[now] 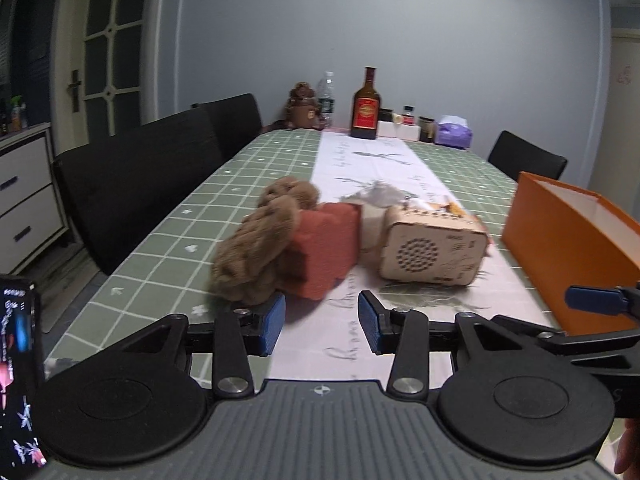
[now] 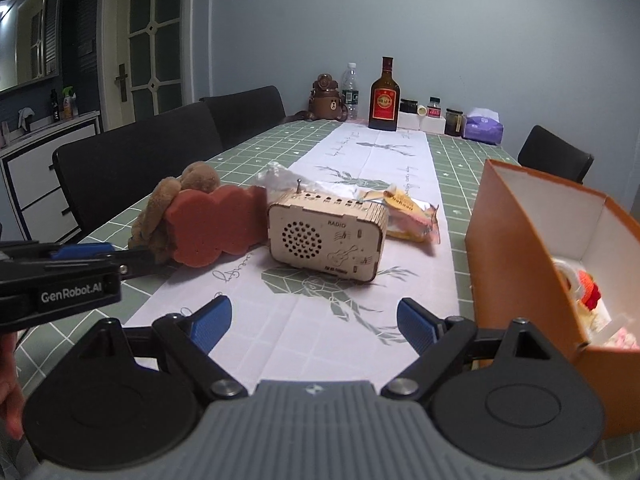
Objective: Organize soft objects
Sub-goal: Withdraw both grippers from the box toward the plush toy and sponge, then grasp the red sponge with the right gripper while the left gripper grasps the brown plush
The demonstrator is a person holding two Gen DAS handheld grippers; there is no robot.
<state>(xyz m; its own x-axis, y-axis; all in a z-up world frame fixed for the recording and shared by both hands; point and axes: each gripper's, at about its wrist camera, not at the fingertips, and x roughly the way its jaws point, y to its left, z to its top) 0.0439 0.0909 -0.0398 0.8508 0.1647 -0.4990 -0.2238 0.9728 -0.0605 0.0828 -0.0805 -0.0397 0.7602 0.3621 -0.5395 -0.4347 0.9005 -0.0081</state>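
A brown plush toy (image 1: 256, 248) leans against a red-orange sponge (image 1: 326, 248) on the table runner; both also show in the right wrist view as plush toy (image 2: 172, 208) and sponge (image 2: 216, 226). My left gripper (image 1: 322, 322) is open just in front of the sponge and plush, with nothing between its blue pads. My right gripper (image 2: 314, 326) stands wide open and empty over the runner, short of a wooden radio (image 2: 326, 236). An orange box (image 2: 532, 240) at the right holds a few soft items.
Crinkled snack packets (image 2: 408, 216) lie behind the radio (image 1: 432, 248). The orange box (image 1: 568, 248) stands at the right. Bottles, jars and a tissue pack (image 2: 482, 128) line the far end. Black chairs (image 1: 136, 184) stand along the left side of the table.
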